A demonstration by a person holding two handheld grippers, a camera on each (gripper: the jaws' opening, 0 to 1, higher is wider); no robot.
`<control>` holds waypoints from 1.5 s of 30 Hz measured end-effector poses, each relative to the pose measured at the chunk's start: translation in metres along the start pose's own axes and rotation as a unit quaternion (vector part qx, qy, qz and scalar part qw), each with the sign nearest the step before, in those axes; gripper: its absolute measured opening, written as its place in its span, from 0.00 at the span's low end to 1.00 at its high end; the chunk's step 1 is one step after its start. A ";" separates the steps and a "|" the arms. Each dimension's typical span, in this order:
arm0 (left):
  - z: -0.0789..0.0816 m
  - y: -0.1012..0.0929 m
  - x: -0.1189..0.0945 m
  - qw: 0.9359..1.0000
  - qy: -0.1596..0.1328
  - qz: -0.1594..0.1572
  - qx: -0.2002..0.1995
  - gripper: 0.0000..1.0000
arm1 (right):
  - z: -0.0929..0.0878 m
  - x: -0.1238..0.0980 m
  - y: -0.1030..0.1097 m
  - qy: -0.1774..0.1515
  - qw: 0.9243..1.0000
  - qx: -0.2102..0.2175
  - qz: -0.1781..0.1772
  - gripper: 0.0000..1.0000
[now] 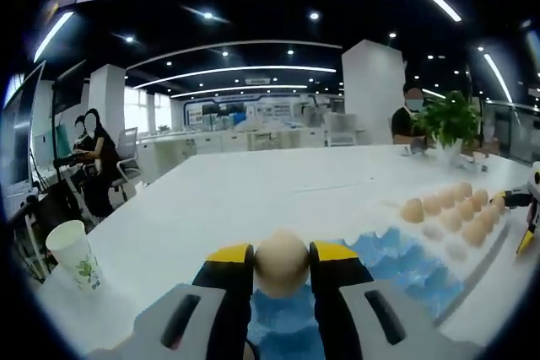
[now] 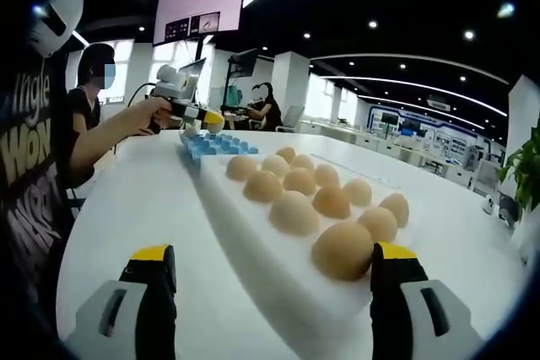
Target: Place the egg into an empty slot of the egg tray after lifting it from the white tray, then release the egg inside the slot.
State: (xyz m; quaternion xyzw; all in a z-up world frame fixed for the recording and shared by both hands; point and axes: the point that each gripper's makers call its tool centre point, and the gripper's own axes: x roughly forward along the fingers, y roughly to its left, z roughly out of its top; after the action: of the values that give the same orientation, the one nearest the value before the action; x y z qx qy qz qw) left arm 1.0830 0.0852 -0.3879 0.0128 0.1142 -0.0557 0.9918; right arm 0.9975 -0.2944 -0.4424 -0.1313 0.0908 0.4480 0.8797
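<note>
I take the white tray on the table as my landmark: it carries rows of eggs, and the blue egg tray lies just beyond its far end. Over that blue tray my left gripper clamps one egg. My right gripper gapes wide, empty, at the white tray's near end.

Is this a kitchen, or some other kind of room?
Not a kitchen, more likely a big open office or showroom. People sit at desks with screens, a large wall monitor hangs overhead, and strip ceiling lights run across the room. The eggs just sit on a long white table.
</note>
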 end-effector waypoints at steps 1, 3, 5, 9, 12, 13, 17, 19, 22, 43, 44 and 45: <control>0.000 0.001 0.000 1.000 0.000 0.001 -0.001 0.26 | 0.000 0.000 0.000 0.000 1.000 0.000 0.000 1.00; -0.001 0.007 0.000 1.000 0.000 0.009 -0.002 0.26 | 0.000 0.000 0.000 0.000 1.000 -0.001 0.000 1.00; -0.002 0.012 -0.001 1.000 0.001 0.016 -0.002 0.26 | 0.000 0.000 0.000 0.000 1.000 -0.001 0.000 1.00; -0.005 0.021 -0.001 1.000 0.003 0.026 -0.007 0.26 | 0.000 0.001 0.000 0.000 1.000 0.000 0.000 1.00; -0.006 0.026 -0.004 0.999 0.002 0.031 -0.010 0.26 | 0.001 0.001 0.000 0.000 1.000 0.000 -0.001 1.00; -0.006 0.027 -0.004 0.999 0.003 0.034 -0.009 0.26 | 0.001 0.001 -0.001 0.000 1.000 0.000 -0.001 1.00; -0.008 0.033 -0.006 0.999 0.004 0.038 -0.013 0.26 | 0.001 0.002 -0.001 0.001 1.000 -0.001 -0.002 1.00; -0.010 0.036 -0.006 0.999 0.007 0.042 -0.013 0.26 | 0.001 0.002 -0.001 0.001 1.000 -0.001 -0.002 1.00; -0.015 0.040 -0.006 0.999 0.014 0.046 -0.012 0.26 | 0.001 0.003 -0.001 0.001 1.000 -0.001 -0.002 1.00; -0.038 0.046 -0.005 0.997 0.052 0.055 -0.022 0.28 | 0.001 0.003 -0.001 -0.003 1.000 -0.002 -0.002 1.00; -0.038 0.044 -0.004 0.997 0.052 0.052 -0.021 0.32 | 0.001 0.003 -0.001 -0.004 1.000 -0.001 -0.002 1.00; -0.039 0.042 -0.003 0.997 0.055 0.049 -0.021 0.36 | 0.001 0.003 -0.001 -0.004 1.000 -0.001 -0.002 1.00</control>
State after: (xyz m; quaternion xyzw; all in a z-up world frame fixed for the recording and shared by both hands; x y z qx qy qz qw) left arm 1.0757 0.1290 -0.4246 0.0011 0.1690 -0.0038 0.9856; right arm 1.0005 -0.2926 -0.4422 -0.1301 0.0863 0.4467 0.8810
